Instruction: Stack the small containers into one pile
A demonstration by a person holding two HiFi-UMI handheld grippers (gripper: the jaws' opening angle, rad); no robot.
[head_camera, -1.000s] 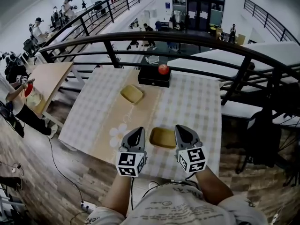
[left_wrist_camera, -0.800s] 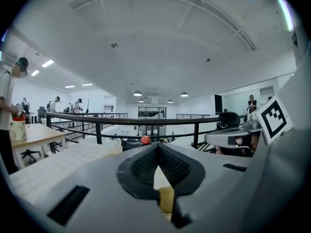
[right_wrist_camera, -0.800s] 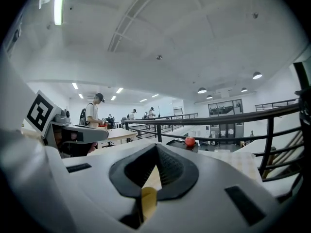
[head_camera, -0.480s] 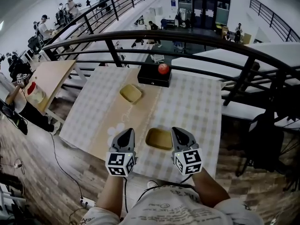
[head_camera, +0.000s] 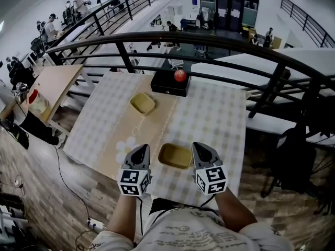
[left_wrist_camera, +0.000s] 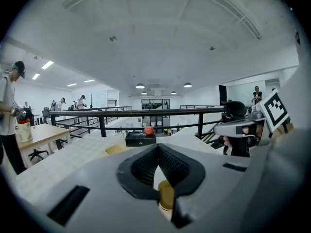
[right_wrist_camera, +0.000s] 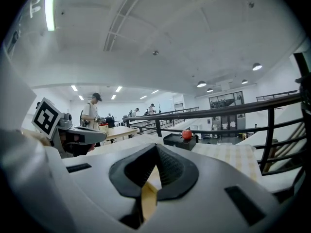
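Two small tan containers lie apart on the checked table (head_camera: 220, 114): the near container (head_camera: 175, 156) by the front edge and the far container (head_camera: 142, 103) further back to the left. My left gripper (head_camera: 140, 151) hovers just left of the near container, and my right gripper (head_camera: 202, 150) just right of it. Neither touches it. Both are shut, with nothing held. In the left gripper view the jaws (left_wrist_camera: 156, 148) meet at the tip, and the far container (left_wrist_camera: 116, 150) lies ahead. The right gripper's (right_wrist_camera: 156, 147) jaws also meet.
A black box (head_camera: 170, 83) with a red ball (head_camera: 180, 76) on top stands at the table's far edge, against a black railing (head_camera: 209, 41). A beige runner (head_camera: 152, 124) crosses the table. To the left are a wooden table (head_camera: 52, 82) and several people.
Both grippers have drawn back slightly toward me, and the left one has moved a little away from the near container. Both containers lie where they were.
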